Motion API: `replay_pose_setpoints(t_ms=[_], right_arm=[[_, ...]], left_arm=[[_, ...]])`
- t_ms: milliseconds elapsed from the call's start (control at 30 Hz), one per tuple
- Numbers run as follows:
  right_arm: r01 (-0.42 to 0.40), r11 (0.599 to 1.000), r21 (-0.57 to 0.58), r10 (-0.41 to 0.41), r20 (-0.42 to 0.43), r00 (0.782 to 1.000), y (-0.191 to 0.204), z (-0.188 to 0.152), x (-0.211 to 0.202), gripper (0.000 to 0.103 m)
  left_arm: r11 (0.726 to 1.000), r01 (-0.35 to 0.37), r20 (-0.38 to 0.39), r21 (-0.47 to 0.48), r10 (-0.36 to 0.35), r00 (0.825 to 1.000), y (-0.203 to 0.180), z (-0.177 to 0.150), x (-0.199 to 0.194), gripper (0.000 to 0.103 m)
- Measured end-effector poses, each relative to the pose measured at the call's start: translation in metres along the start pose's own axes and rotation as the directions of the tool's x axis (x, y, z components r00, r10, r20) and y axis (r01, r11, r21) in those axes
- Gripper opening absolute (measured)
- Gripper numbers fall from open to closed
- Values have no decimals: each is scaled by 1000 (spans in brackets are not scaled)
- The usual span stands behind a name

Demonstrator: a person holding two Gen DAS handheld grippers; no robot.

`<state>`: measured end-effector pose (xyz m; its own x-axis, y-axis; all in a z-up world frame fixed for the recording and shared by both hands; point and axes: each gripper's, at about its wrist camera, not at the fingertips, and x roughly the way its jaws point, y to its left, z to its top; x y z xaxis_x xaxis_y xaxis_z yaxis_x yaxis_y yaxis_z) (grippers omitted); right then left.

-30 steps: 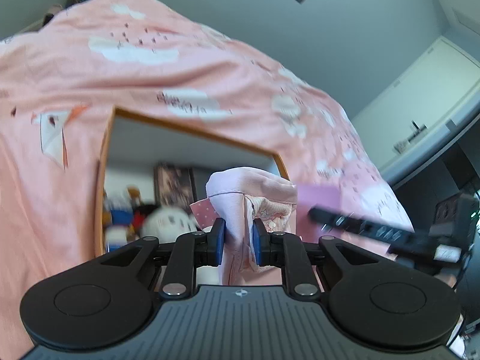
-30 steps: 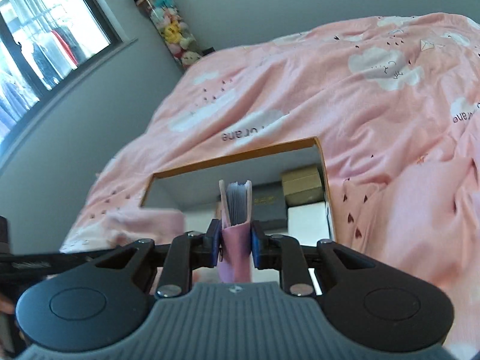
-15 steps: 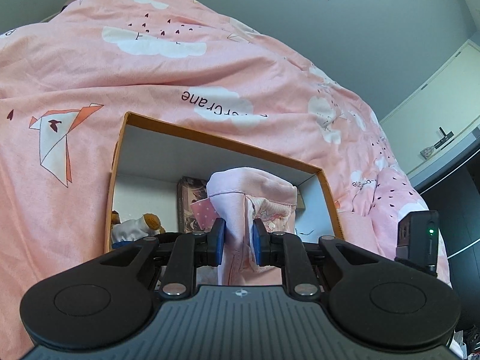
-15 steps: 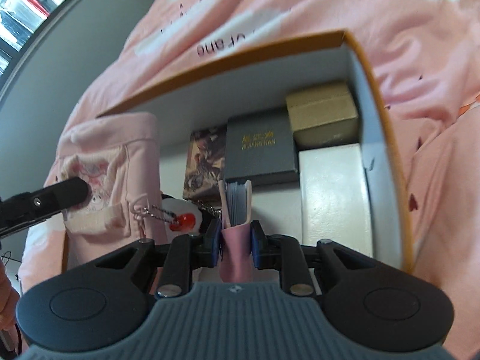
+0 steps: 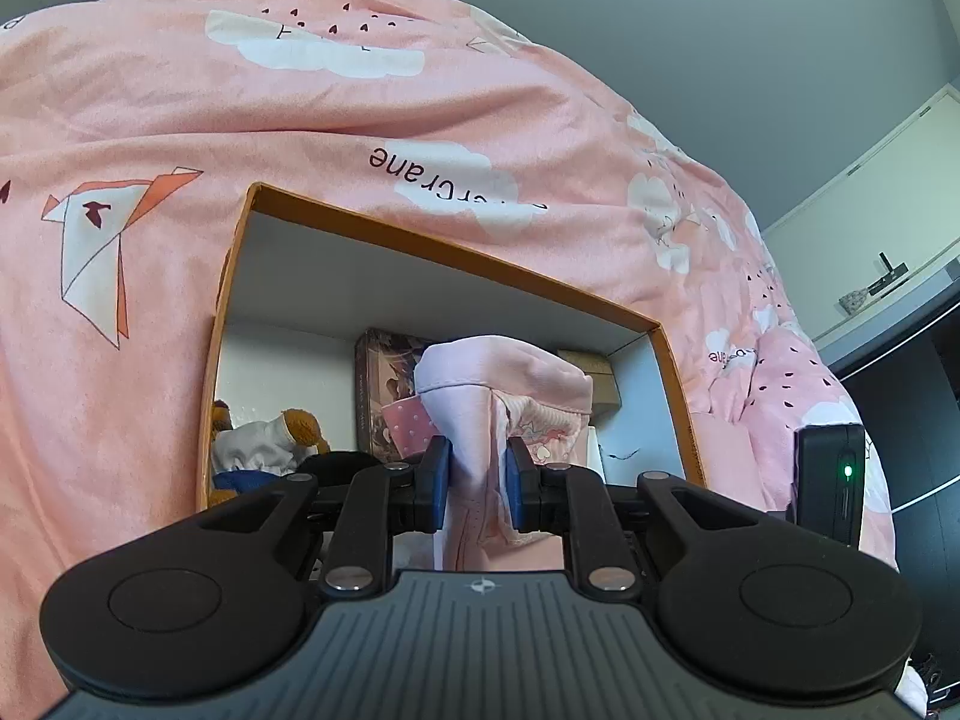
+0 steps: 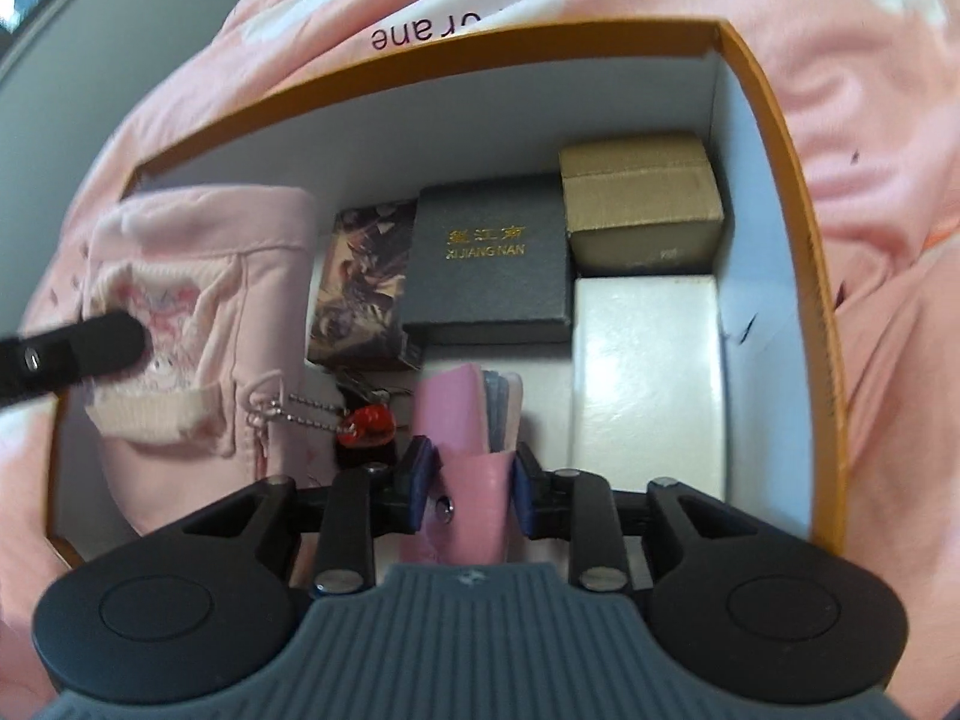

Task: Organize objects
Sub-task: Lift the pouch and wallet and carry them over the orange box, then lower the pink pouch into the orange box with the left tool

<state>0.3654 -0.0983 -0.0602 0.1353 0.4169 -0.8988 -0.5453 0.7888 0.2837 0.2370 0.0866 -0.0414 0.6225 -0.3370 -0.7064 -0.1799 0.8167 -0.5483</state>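
On the pink bedspread (image 5: pixel 420 108), left jaws clamp pink cloth (image 5: pixel 498 378); right jaws are opening around a wallet (image 6: pixel 474 450).

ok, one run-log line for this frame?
left gripper: shut on pink pouch | right gripper: opening, pink wallet between | over orange box

Orange box (image 5: pixel 456 252) on pink bedspread (image 5: pixel 240 102)

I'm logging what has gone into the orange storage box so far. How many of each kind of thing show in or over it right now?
Small boxes: 4
Plush toys: 1
Pink pouches: 1
Pink wallets: 1
Red keychain charms: 1
Total: 8
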Motion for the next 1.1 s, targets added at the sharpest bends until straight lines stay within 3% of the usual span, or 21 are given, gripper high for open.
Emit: replay_pose_setpoints(t_ms=[67,300,433,567,867,1000,1100], right_arm=[[65,996,-66,-65,13,998,6,-3,-4,35],[59,993,-99,-60,-4,998,1,-5,-9,35],[99,987,-129,-98,14,995,3,-8,-16,37],[74,989,-127,-76,-12,997,2,-10,-17,36],[47,996,-82,-52,-58,997,-1,-16,1,21],[113,984,-139,-108,45,993,4,-19,-22,22],[176,973,-151,-154,146,977,4,-21,-48,22]], left_arm=[[1000,9,-5,-8,-10,1000,1,0,0,21],[999,29,-17,-32,-29,999,5,-1,1,21],[999,30,-17,-32,-30,999,5,-1,1,21],[999,34,-22,-30,-34,999,5,-2,0,21],[997,58,-57,-47,-61,997,-2,-5,6,21],[995,72,-81,-64,-77,994,-5,-7,16,21],[992,88,-108,-91,-98,989,-8,-10,29,21]])
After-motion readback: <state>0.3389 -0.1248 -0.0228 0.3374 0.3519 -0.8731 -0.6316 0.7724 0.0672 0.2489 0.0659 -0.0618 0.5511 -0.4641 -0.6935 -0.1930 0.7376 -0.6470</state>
